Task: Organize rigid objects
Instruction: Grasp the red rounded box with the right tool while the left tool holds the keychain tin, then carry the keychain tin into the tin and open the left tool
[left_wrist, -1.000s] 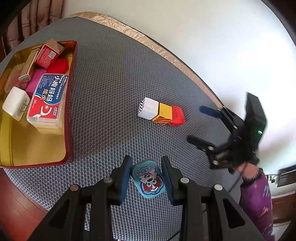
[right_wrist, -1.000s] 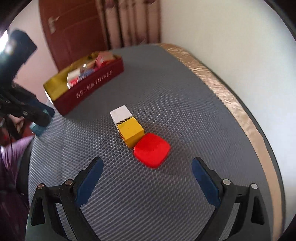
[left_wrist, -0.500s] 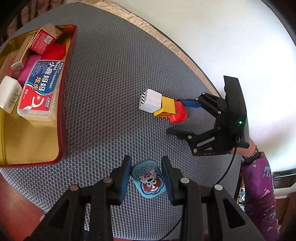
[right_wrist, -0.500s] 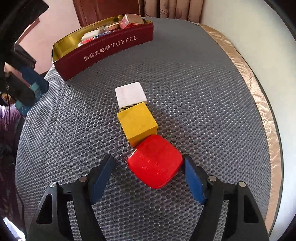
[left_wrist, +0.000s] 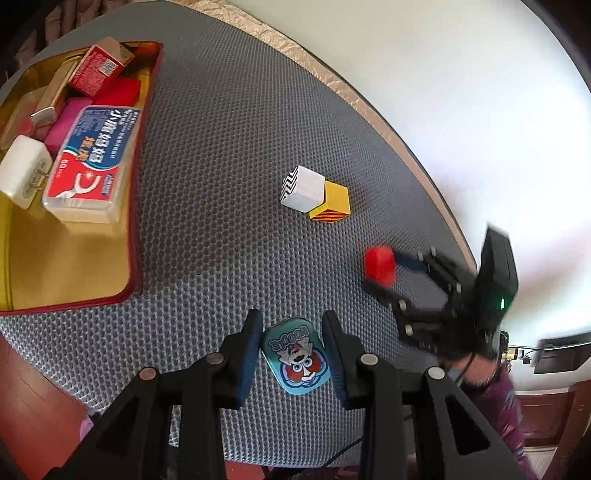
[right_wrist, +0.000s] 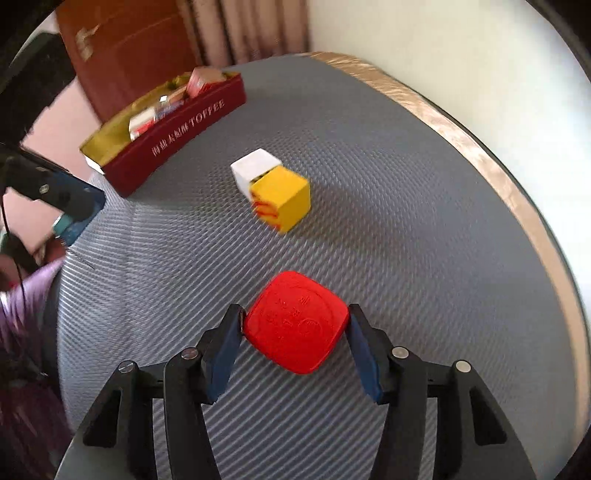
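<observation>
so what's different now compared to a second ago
The right gripper has just been closing and now clamps the red case, pulling it away from the yellow block, which it touched before. The left gripper remains around the teal tin. White block and toffee tin stayed put.

A round table (left_wrist: 229, 122) with grey honeycomb matting and a gold rim carries a dark red toffee tin (left_wrist: 135, 229) at upper left, a white cube (left_wrist: 303, 188) touching a yellow cube (left_wrist: 332, 203) mid-frame, and seemingly a teal cartoon tin (left_wrist: 295, 356).

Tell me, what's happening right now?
Right gripper jaws just closed on red box. Left gripper clamps teal tin. Path to toffee tray clear.
</observation>
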